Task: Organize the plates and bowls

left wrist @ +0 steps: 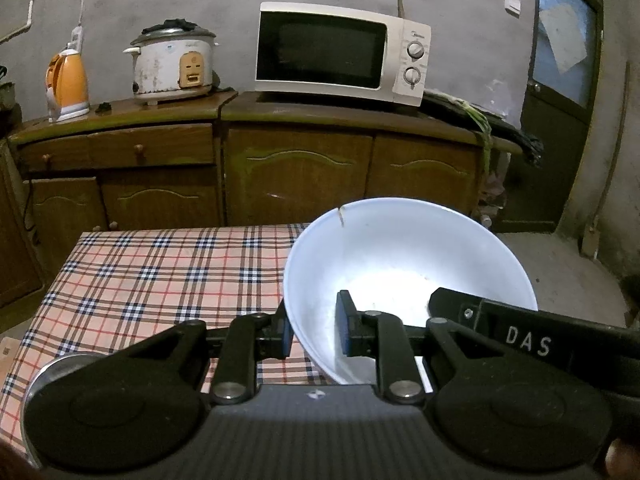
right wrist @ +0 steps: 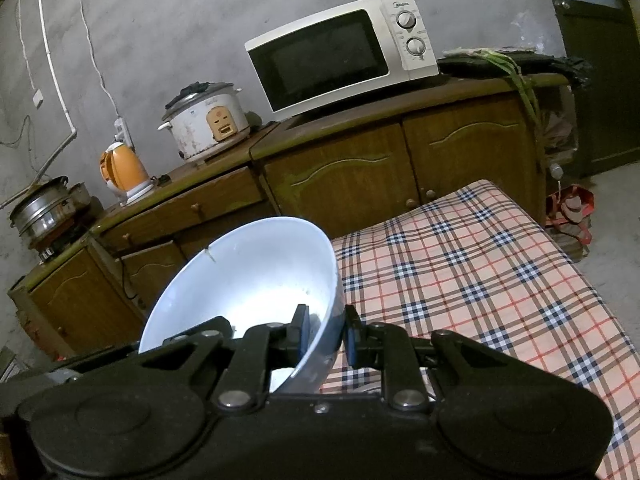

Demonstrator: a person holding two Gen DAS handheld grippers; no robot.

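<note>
We see a white bowl [left wrist: 404, 264] held up over the near edge of a bench [left wrist: 152, 280] covered in a pink, black and white checked cloth. The bowl is tilted, its hollow turned toward us, and a small brown fleck sits on its rim at about 11 o'clock.

Two grippers pinch the bowl's rim from opposite sides. In the left wrist view, the left gripper [left wrist: 314, 330] is clamped on the rim at about 7 o'clock, one blue pad inside the bowl and one outside. The right gripper [left wrist: 472, 312] enters the same view from 4 o'clock, its black finger marked "DAS" reaching into the bowl. In the right wrist view, the right gripper [right wrist: 326, 334] grips the rim at about 5 o'clock, again with a pad on each side of the wall.

Beyond the bench, at 12 o'clock, stands a brown wooden cabinet [left wrist: 296, 168]. On its top sit a white microwave [left wrist: 340, 54], a worn white rice cooker [left wrist: 172, 64] at about 10 o'clock, and an orange kettle [left wrist: 66, 86] further toward 9 o'clock. A dark door [left wrist: 560, 92] stands at 2 o'clock against a grey wall.
</note>
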